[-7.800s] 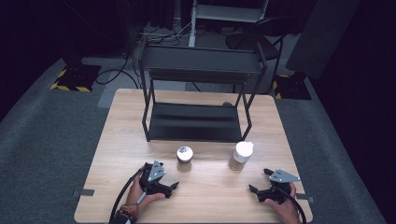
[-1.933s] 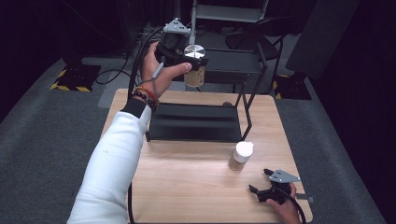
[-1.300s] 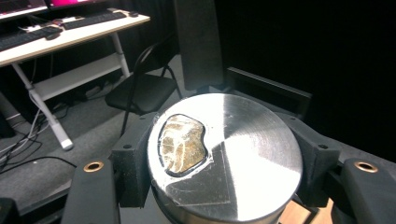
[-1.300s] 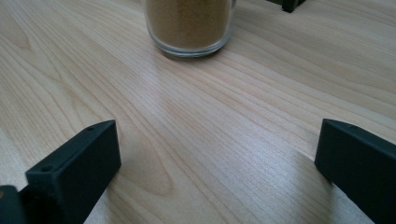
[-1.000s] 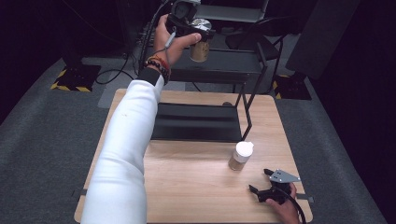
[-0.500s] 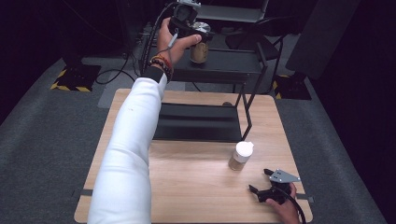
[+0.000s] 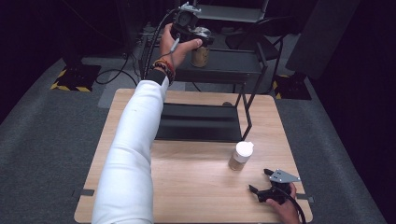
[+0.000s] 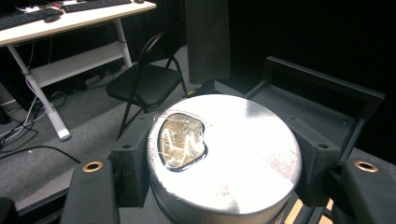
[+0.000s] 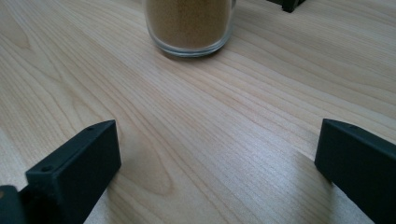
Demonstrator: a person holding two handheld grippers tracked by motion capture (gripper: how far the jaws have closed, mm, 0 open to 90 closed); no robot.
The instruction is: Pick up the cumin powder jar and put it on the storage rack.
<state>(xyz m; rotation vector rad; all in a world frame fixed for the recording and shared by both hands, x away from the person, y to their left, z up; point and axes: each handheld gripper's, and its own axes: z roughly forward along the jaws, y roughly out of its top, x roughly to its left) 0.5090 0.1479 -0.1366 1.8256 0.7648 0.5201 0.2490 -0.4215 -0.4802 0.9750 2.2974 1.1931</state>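
Observation:
My left gripper [image 7: 195, 33] is stretched far out over the top shelf [image 7: 229, 65] of a black two-level rack. It is shut on a glass jar [image 7: 200, 55] of brown powder with a silver lid. In the left gripper view the silver lid [image 8: 233, 149] has a small clear window, and the black jaws press on both its sides. Whether the jar's base touches the shelf I cannot tell. My right gripper [image 7: 258, 181] rests open on the table at the front right, nothing between its fingers. A white-lidded jar [image 7: 241, 155] of brown powder stands just ahead of it.
The rack's lower shelf [image 7: 196, 123] sits on the wooden table [image 7: 196, 186]. The rack's right legs [image 7: 246, 112] stand close behind the white-lidded jar. The person's white sleeve [image 7: 133, 154] crosses the table's left half. A folding chair [image 8: 149, 84] and desk stand beyond the rack.
My left gripper took the silver-lidded jar from the table and carried it up and away to the rack's top shelf, where it has nearly stopped. The right gripper has stayed still.

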